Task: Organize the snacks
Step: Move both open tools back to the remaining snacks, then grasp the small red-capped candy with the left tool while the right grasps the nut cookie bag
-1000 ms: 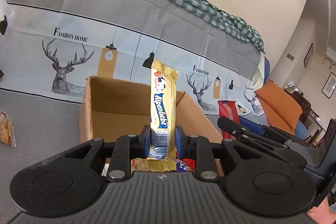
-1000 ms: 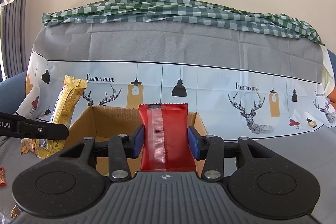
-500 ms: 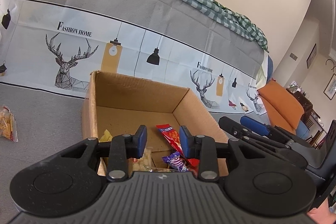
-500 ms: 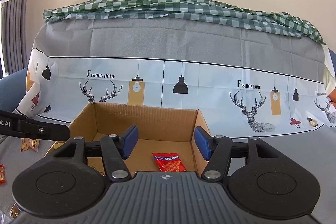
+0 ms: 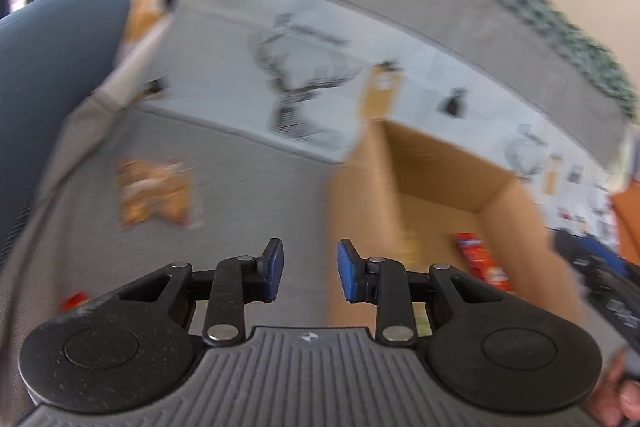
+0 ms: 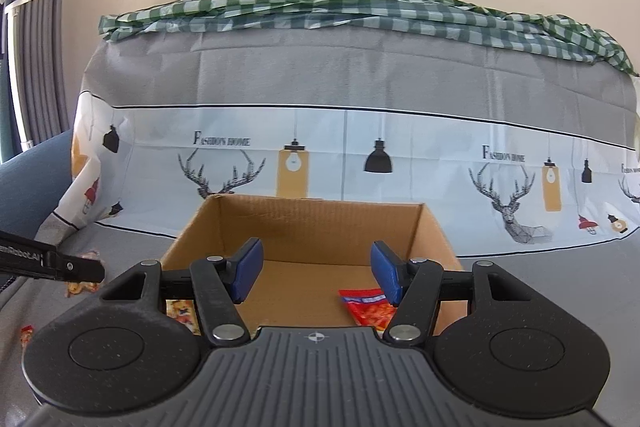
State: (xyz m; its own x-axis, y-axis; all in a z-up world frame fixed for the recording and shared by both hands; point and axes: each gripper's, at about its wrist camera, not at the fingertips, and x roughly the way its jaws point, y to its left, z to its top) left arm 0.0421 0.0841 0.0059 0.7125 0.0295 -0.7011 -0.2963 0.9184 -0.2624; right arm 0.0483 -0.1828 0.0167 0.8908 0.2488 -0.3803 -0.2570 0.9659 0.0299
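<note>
Snacks: red packet (image 6: 366, 311) on the cardboard box (image 6: 304, 227) floor, just beyond the right gripper (image 6: 316, 273)
Right gripper: released, empty
Left gripper (image 5: 310, 271): released, empty
Farther left: blurred orange snack bag (image 5: 154, 193) on grey cloth (image 5: 256, 195)

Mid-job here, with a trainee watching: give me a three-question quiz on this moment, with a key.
1. True or false: the right gripper holds a snack.
2. Where does the red snack packet lie? A) inside the cardboard box B) on the grey cover C) between the fingers
3. Fill in: the orange snack bag lies ____ the box, ahead of the left gripper.

Key: 1 false, both grippers are open and empty; 2 A; 3 outside.
</note>
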